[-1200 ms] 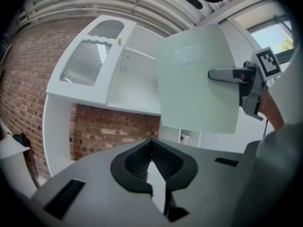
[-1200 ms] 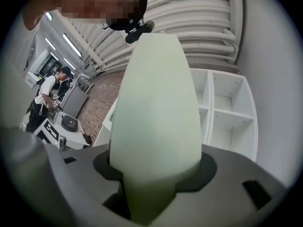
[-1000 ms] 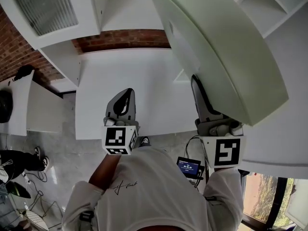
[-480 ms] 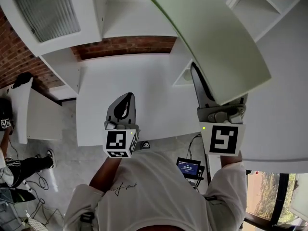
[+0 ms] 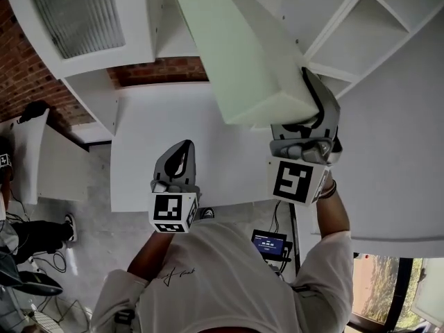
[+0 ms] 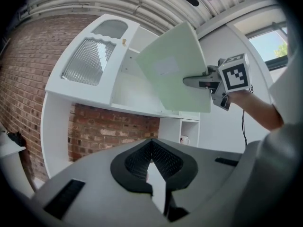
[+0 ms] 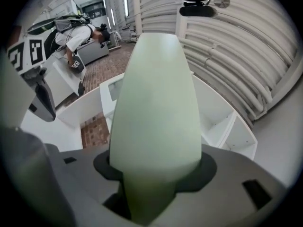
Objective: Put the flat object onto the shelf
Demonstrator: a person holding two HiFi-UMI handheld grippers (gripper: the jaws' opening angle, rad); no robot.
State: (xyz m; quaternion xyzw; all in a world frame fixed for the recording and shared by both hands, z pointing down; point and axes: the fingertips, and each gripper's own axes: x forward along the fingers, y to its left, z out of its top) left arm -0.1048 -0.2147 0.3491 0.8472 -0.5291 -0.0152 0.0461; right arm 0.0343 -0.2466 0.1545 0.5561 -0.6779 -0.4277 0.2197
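Clamped the pale green flat board (image 5: 243,54) in the right gripper (image 5: 311,92), raised at upper centre of frame, before the white shelf unit (image 5: 409,19). Hung the left gripper (image 5: 180,151) lower left of centre, jaws together on nothing.

Bright, even daylight — fisheye bending and dark vignette at edges, near claw parts blurred.

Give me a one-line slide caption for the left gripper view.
Shut, empty left tool in foreground; right tool holds a pale green flat panel up at the white shelf unit.
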